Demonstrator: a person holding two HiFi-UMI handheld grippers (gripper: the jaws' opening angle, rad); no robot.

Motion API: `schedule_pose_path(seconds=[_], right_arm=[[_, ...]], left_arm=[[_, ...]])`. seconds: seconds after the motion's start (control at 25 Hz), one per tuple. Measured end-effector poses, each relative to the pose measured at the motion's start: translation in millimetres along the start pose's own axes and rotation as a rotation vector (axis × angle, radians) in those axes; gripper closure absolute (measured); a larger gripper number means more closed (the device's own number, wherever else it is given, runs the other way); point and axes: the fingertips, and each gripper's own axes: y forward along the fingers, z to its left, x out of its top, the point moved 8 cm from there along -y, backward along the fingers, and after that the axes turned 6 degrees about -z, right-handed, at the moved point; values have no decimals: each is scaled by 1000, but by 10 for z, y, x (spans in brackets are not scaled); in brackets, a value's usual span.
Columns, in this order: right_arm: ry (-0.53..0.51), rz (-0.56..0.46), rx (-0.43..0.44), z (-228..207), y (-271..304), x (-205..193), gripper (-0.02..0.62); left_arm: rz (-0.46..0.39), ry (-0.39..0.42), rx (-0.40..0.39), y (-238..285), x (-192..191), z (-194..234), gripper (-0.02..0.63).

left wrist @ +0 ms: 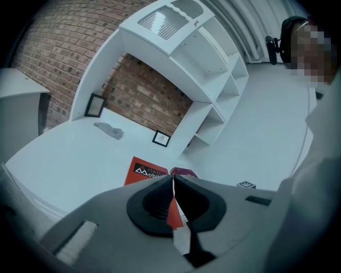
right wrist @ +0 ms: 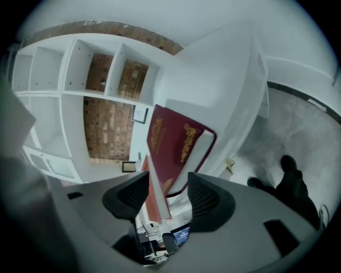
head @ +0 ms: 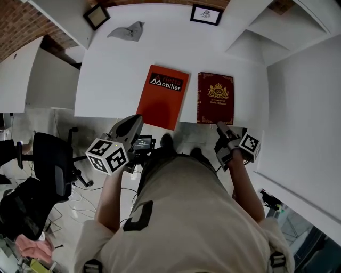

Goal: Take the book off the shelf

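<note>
Two books lie flat on the white table (head: 122,69). One is a dark red book (head: 215,98) with a gold crest, and an orange book (head: 165,96) marked "Mobilier" lies to its left. My right gripper (head: 221,128) is at the red book's near right corner. In the right gripper view the red book (right wrist: 173,136) reaches down between the jaws of my right gripper (right wrist: 168,179), which stand wide and do not visibly press on it. My left gripper (head: 136,121) hovers at the table's near edge below the orange book (left wrist: 143,170). The left gripper (left wrist: 173,179) is shut on nothing.
Two small picture frames (head: 96,16) (head: 206,14) and a grey crumpled cloth (head: 128,32) sit at the table's far side. White shelving (left wrist: 213,85) with empty compartments rises on the right. A black office chair (head: 50,165) stands on the floor to the left.
</note>
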Motion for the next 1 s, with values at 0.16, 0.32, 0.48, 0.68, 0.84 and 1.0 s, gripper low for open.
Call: schedule_pose_path(seconds=[0.16,0.32,0.48,0.68,0.84,1.0], right_arm=[[-122,109,221,467,-3,-88,548],[-333,289,386,916,-3,-243,574],[-578,380,421,1155,-165,-311,580],[-693,428,557,1460,-355,-356,581],[-729,437,630,1579,-510,-317,581],[-713,412,642,1495,-661,-226,589]], left_arm=[[-9,12,-4,29,13,-113,595],[6,8,-35,83,-18,-269,594],[27,10,-51,93,-87,-450,594],[-6,20,-42,95,-81,-668,594],[-26,41,-39,117,-75,-889,594],[-12,58,-25,138,-187,-1082,594]])
